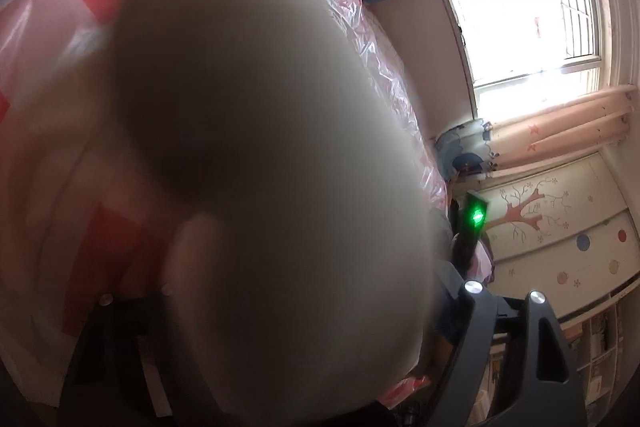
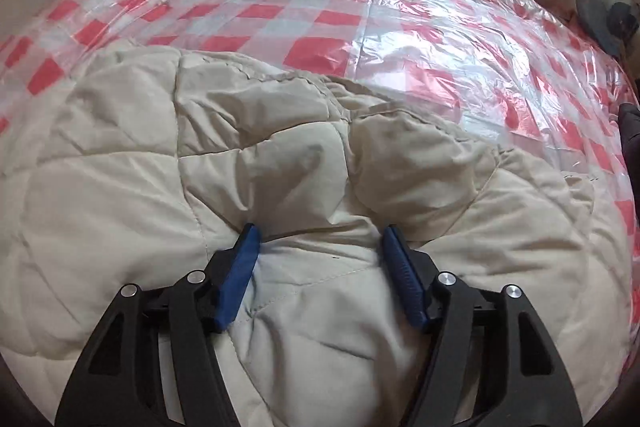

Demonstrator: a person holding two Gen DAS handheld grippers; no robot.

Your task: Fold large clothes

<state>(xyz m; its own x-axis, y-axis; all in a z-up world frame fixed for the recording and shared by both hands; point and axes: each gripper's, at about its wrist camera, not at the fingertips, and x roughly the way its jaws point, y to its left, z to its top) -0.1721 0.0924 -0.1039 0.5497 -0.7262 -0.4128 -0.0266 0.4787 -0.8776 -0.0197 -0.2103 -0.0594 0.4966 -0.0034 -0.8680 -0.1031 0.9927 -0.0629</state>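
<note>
cream quilted coat heaped on the checked bed

the right claw (image 2: pixel 320 233) points down at the cream quilted coat (image 2: pixel 280 155), its blue pads (image 2: pixel 240 275) apart with a fold of the cloth lying loose between them. the coat lies bunched on the near part of the red-and-white checked plastic sheet (image 2: pixel 320 15) over the bed. in the left view a cream blur (image 1: pixel 260 147) sits right against the lens and hides the left claw's tips; whether it is apart or together i cannot tell. a window (image 1: pixel 532 35) stands at the right.

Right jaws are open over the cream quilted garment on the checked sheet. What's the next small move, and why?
Probably close the right gripper on the raised fold of the cream quilted garment between its jaws: they straddle it without clearly pinching, and the left view is blocked by blurred cream fabric.
</note>
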